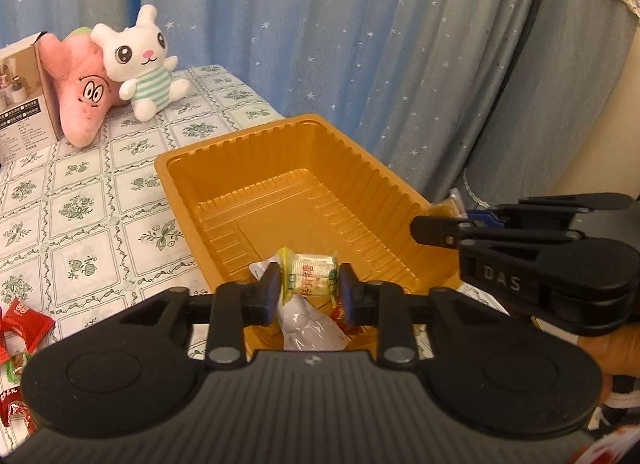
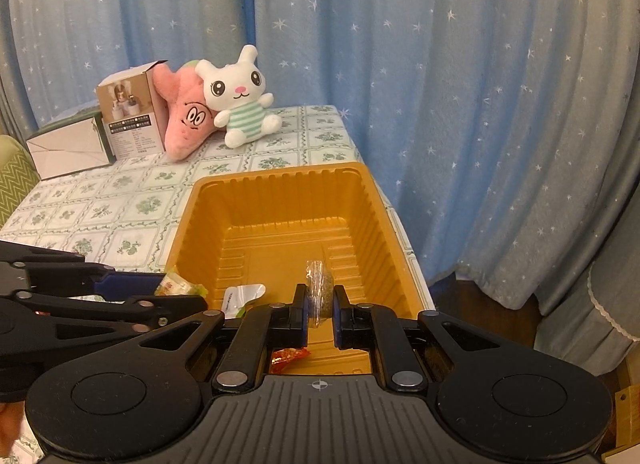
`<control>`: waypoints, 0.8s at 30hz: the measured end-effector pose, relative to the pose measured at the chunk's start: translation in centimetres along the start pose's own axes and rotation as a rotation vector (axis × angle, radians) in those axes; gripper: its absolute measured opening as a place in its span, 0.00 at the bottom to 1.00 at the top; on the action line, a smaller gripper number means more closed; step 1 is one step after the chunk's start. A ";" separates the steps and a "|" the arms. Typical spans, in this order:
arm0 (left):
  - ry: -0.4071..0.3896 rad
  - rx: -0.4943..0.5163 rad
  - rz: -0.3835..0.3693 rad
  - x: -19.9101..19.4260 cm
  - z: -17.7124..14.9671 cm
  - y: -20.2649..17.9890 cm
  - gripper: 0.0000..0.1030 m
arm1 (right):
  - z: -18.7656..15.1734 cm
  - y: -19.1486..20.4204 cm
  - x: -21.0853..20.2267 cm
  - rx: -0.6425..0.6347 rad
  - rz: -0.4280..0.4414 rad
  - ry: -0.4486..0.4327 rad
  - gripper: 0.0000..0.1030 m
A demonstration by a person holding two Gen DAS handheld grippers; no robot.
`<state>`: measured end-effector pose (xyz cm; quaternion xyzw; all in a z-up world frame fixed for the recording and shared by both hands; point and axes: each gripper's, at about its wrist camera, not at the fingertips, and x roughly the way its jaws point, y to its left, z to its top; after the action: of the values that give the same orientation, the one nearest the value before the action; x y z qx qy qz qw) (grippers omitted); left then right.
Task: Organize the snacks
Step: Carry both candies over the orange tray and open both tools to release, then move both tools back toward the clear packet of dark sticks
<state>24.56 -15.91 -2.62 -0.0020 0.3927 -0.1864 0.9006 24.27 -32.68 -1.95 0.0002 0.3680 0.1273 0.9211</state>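
An orange plastic tray (image 1: 224, 152) stands on the patterned tablecloth, seen in both views (image 2: 276, 176). My left gripper (image 1: 310, 284) is shut on a small wrapped candy roll (image 1: 312, 274) with green and yellow print, held over the tray's near end. My right gripper (image 2: 320, 304) is shut on a dark green snack in clear wrap (image 2: 320, 292), also over the tray's near end. Low in the tray lie a white packet (image 1: 308, 324) and a red-orange wrapper (image 2: 290, 356). In the right wrist view the left gripper (image 2: 160, 292) comes in from the left, close beside the right one.
Several red wrapped candies (image 1: 20, 324) lie on the cloth left of the tray. A white bunny plush (image 2: 240, 100), a pink star plush (image 2: 186, 120) and two boxes (image 2: 128, 112) sit at the table's far end. Blue starred curtains hang behind; the table's edge runs just right of the tray.
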 end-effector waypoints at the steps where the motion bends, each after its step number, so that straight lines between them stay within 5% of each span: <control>1: 0.002 -0.004 -0.004 0.1 0.0 0.2 0.34 | 0.0 0.0 0.0 0.001 0.000 0.001 0.11; 5: -0.002 -0.013 0.004 -0.5 -0.5 0.8 0.43 | -0.1 0.0 0.1 0.001 0.001 0.004 0.11; 24: -0.021 -0.114 0.115 -6.1 -6.1 4.7 0.50 | 0.8 0.8 0.9 0.066 0.088 -0.005 0.11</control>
<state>18.02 -8.62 -3.17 -0.0324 0.3928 -0.1117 0.9123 25.22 -31.63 -1.90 0.0470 0.3694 0.1555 0.9150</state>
